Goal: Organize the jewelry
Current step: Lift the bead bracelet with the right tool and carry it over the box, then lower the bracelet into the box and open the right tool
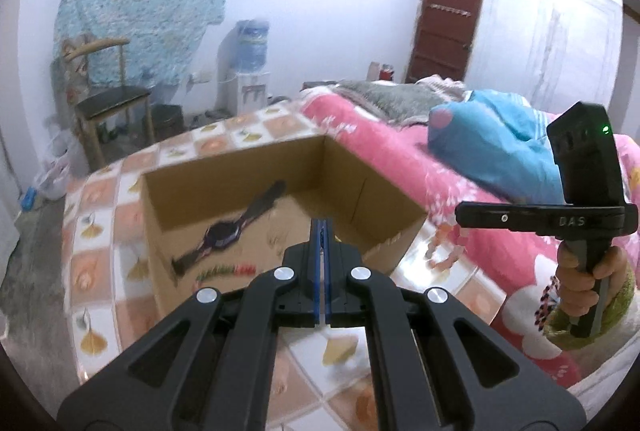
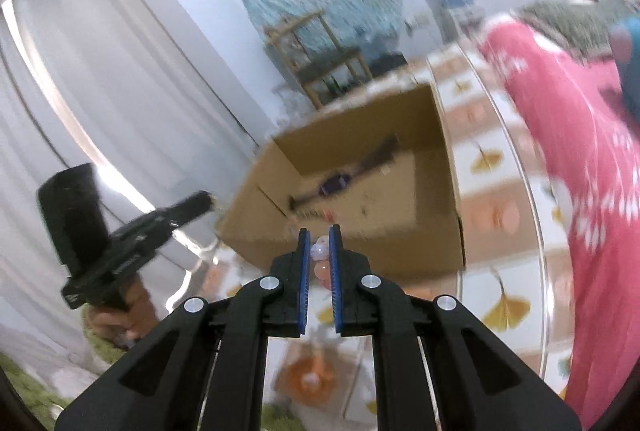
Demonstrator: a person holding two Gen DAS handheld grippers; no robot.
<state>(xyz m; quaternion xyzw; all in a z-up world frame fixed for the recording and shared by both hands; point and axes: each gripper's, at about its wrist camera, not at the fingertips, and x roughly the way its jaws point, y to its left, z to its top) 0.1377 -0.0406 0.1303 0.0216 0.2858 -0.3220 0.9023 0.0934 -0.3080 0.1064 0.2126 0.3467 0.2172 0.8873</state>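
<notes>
From the left wrist camera, the left gripper (image 1: 322, 231) has its blue-lined fingers pressed together with nothing between them, poised over the near edge of an open cardboard box (image 1: 372, 187) on a tiled table (image 1: 100, 311). Inside the box lie a dark wristwatch (image 1: 224, 233) and, nearer, a green and red beaded bracelet (image 1: 226, 270). A pale pink bead bracelet (image 1: 448, 251) lies on the table just right of the box. From the right wrist camera, blurred, the right gripper (image 2: 319, 251) pinches pink and clear beads (image 2: 320, 261) between narrow fingers, near the box's front wall.
</notes>
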